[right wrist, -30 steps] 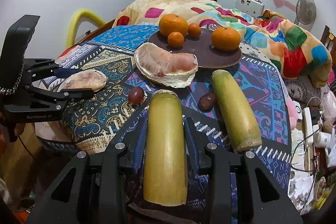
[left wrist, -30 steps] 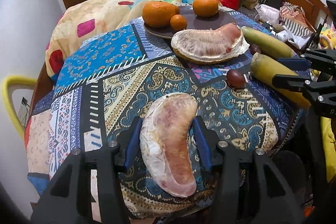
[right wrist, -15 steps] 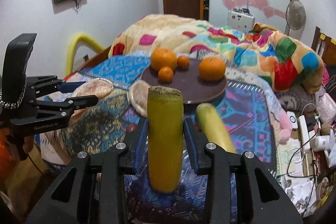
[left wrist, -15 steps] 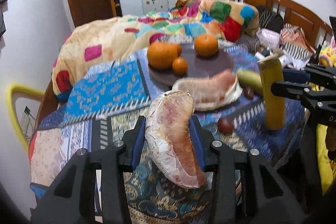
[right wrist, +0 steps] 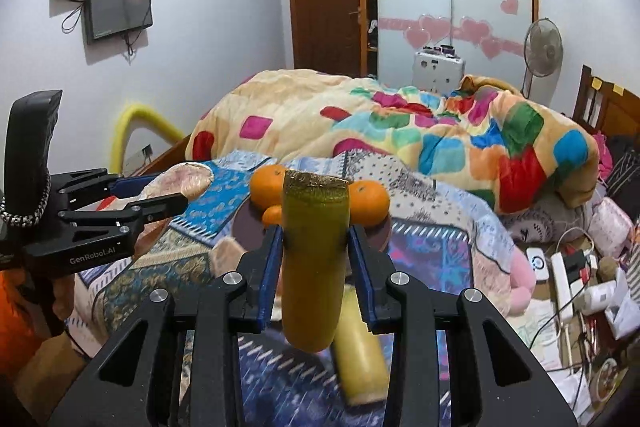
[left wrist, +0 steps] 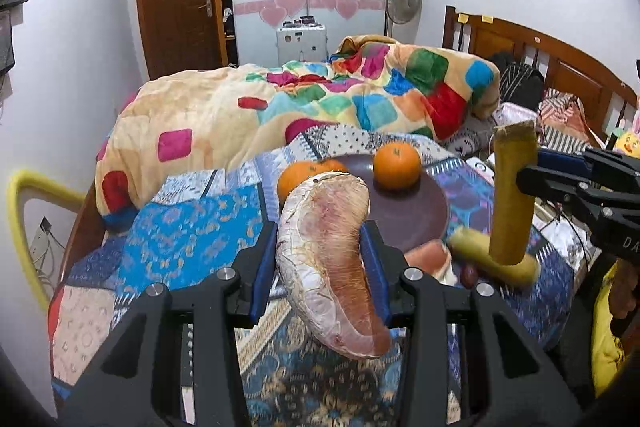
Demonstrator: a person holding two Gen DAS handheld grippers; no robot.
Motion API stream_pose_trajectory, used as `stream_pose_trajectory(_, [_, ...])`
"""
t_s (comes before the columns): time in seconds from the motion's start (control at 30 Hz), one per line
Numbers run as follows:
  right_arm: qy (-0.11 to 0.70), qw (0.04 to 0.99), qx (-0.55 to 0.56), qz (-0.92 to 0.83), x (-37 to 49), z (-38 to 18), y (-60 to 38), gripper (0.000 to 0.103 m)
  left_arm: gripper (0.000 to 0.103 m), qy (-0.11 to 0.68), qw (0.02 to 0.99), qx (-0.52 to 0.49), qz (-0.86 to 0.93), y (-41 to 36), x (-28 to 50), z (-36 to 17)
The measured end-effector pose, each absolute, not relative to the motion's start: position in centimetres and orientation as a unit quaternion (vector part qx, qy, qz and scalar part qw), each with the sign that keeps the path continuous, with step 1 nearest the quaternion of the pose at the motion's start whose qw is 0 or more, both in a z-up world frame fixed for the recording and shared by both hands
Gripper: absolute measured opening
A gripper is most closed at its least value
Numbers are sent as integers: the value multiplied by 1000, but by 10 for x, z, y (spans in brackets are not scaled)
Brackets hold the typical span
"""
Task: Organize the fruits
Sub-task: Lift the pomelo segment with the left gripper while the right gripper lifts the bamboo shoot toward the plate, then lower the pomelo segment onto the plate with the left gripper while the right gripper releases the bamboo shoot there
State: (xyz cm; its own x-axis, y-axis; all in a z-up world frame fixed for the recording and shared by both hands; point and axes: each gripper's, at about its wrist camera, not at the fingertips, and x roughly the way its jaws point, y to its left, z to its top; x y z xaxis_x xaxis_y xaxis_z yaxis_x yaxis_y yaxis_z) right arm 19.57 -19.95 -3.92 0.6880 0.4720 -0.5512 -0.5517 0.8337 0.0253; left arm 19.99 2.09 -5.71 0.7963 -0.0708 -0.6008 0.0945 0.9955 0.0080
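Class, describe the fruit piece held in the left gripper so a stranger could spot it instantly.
Find the patterned tablecloth before the bed, then the dark plate of oranges. In front of it, the left gripper holds a pomelo segment: curved, pale-skinned, pink-fleshed, unlike the round oranges.

Patterned cloth [left wrist: 192, 239] covers the bench; the plate [left wrist: 416, 215] looks smooth and matt, the pomelo segment [left wrist: 324, 259] fibrous and rough.

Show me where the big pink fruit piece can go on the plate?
The dark plate has bare room in its middle and near side, in front of the single orange. Its left edge is crowded with oranges. Beside the plate's near right rim lie another pomelo piece and a sugarcane stick, so it is tight there.
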Motion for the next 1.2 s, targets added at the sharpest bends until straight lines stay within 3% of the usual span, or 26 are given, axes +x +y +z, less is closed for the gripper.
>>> stream_pose_trajectory(0.37, [290,912,-73,281,230,-49,-190,29,41,313,949,13,-47,19,247,-61])
stream_pose_trajectory(0.43, [294,910,-75,282,236,-52,-187,25,41,315,948,17,-49,16,256,-64])
stream_pose_trajectory(0.5, [294,910,-76,281,242,-53,-185,10,41,317,947,19,-51,14,264,-68])
stream_pose_trajectory(0.93, [321,899,-90,282,263,-71,-180,10,42,341,938,44,-37,0,296,-98])
stream_pose_trajectory(1.1, [333,895,-88,282,261,-79,-188,26,42,339,939,52,-42,-5,295,-95])
stream_pose_trajectory(1.2, [336,894,-91,281,255,-81,-193,27,42,342,937,52,-43,-5,290,-94])
